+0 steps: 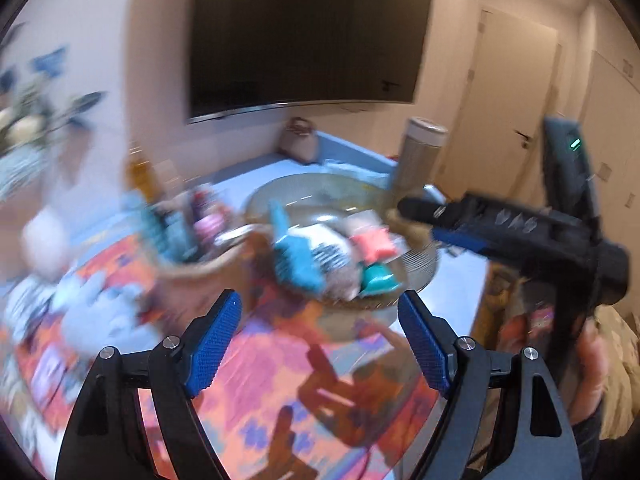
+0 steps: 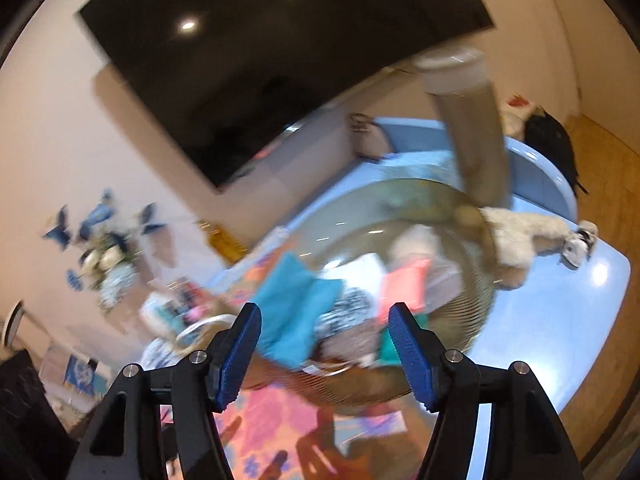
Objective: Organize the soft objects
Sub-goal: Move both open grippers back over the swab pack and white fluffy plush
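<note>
Left gripper (image 1: 320, 344): your jaws stand wide apart with nothing between the blue pads; you hang over the patterned cloth (image 1: 280, 392), just short of the bowl, free to reach for a next item.
Right gripper (image 2: 325, 354): also spread and empty, aimed down at the bowl's near side; in the left view it shows from the side (image 1: 420, 220), over the bowl's right rim.
Glass bowl (image 1: 420, 272): this looks like your collecting spot, since the soft pieces are heaped inside it.
Soft objects: teal cushion (image 2: 296, 304), coral cushion (image 2: 404, 284) and a black-and-white piece (image 2: 344, 312) lie together in the bowl.
Plush toy (image 2: 516, 236): it lies on the blue table (image 2: 580, 320) just outside the bowl's far rim, probably still to be gathered.
Woven basket (image 1: 208, 276): left of the bowl, holding blurred small items; you cannot tell which are soft.
</note>
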Motion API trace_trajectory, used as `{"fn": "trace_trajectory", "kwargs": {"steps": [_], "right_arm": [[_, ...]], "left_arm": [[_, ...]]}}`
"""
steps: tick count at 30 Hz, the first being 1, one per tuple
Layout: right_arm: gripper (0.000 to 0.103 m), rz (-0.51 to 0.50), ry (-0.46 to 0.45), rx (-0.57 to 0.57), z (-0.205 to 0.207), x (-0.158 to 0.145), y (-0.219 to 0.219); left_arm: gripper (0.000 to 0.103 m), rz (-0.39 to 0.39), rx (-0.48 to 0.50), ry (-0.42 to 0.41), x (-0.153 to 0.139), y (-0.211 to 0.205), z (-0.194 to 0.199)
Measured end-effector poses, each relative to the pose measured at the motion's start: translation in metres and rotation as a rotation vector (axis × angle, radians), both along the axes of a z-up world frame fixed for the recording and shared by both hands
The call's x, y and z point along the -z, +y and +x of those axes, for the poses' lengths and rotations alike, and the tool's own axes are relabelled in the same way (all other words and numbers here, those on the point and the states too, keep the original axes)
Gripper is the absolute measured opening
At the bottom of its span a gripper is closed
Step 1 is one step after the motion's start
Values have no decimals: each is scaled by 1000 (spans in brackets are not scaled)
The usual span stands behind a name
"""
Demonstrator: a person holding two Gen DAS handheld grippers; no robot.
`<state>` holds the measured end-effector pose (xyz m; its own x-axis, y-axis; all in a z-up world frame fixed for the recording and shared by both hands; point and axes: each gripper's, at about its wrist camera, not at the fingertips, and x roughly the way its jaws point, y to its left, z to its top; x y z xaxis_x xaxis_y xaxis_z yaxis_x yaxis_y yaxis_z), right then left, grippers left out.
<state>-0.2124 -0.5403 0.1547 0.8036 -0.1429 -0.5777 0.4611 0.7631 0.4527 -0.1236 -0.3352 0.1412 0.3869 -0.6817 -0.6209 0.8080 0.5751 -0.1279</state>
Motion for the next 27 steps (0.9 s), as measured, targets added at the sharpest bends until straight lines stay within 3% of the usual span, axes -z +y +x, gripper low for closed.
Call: {"fn": "trace_trajectory", "kwargs": {"steps": [3,13,17,22,25,27], "right_arm": [[77,-42,-19,-78,8,-8,39],[78,-238,48,-379,49,-4,181],[80,-279,67,-441,62,6,217],[80,-261,120,-511,89,36,251],[81,-259,155,-568,106,60,273],[81,-314,182,-643,117,82,299]], "left_arm": [[79,-13,-71,1,5,37,-6],[79,-134,-334,35,5,164,21],[79,-66,-473,16,9,212,40],[79,-91,-598,54,30,283,59],[79,-59,-711,30,59,319,77],[79,-29,-724,67,83,333,85]]}}
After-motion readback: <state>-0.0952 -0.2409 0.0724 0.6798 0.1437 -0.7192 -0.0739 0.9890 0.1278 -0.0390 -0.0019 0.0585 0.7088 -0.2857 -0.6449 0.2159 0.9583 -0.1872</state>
